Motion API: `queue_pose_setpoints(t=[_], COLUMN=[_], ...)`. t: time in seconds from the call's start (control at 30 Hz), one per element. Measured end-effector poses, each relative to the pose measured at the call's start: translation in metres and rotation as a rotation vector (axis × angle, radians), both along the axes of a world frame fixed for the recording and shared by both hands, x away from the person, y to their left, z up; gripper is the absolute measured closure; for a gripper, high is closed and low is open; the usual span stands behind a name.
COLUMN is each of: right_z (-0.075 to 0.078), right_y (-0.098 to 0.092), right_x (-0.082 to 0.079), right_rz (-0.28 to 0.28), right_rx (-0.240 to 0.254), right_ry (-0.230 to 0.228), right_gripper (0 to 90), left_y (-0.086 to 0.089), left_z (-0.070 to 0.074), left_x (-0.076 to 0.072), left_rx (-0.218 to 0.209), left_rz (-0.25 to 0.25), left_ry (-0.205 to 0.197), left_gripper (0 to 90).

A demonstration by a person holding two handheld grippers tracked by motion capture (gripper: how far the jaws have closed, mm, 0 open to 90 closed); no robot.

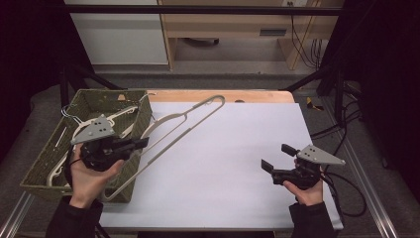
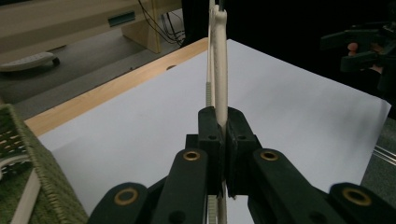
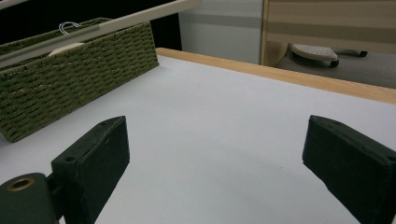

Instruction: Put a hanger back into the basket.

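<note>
Beige hanger sits clamped in our left gripper beside the basket; our right gripper gapes wide over the table

The white sheet lies bare across the table's middle and right, giving open passage between the two grippers. On the left, the green woven basket blocks the table edge. A cream hanger slants from the basket over the sheet's upper left, clamped in the left gripper, obstructing that corner. The right gripper hangs clear, jaws apart.
</note>
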State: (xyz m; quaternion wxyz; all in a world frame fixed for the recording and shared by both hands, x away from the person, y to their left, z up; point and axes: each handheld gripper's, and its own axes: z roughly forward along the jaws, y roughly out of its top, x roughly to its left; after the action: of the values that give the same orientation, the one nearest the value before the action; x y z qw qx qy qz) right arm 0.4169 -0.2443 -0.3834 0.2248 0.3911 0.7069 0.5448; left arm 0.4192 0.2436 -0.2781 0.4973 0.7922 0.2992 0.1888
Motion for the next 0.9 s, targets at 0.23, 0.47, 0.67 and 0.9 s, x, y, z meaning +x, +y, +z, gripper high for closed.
queue_pose_setpoints(t=[0.23,0.47,0.67,0.9], right_z=[0.0,0.0,0.0,0.0], right_y=[-0.001,-0.002,-0.002,-0.003], right_x=[0.0,0.0,0.0,0.0], right_rz=[-0.001,-0.002,-0.007,-0.003], right_rx=[0.0,0.001,0.003,0.003], right_ry=[0.005,0.002,0.007,0.003], right_gripper=[7.6,7.6,7.6,7.5], left_y=[0.019,0.045,0.064,0.092], left_z=[0.013,0.019,0.024,0.021], left_x=[0.009,0.021,0.029,0.043], left_rx=[0.01,0.011,0.044,0.054], left_rz=[0.036,0.074,0.104,0.134], left_ry=[-0.015,-0.015,-0.032,-0.034], left_gripper=[86.7,86.7,86.7,86.6])
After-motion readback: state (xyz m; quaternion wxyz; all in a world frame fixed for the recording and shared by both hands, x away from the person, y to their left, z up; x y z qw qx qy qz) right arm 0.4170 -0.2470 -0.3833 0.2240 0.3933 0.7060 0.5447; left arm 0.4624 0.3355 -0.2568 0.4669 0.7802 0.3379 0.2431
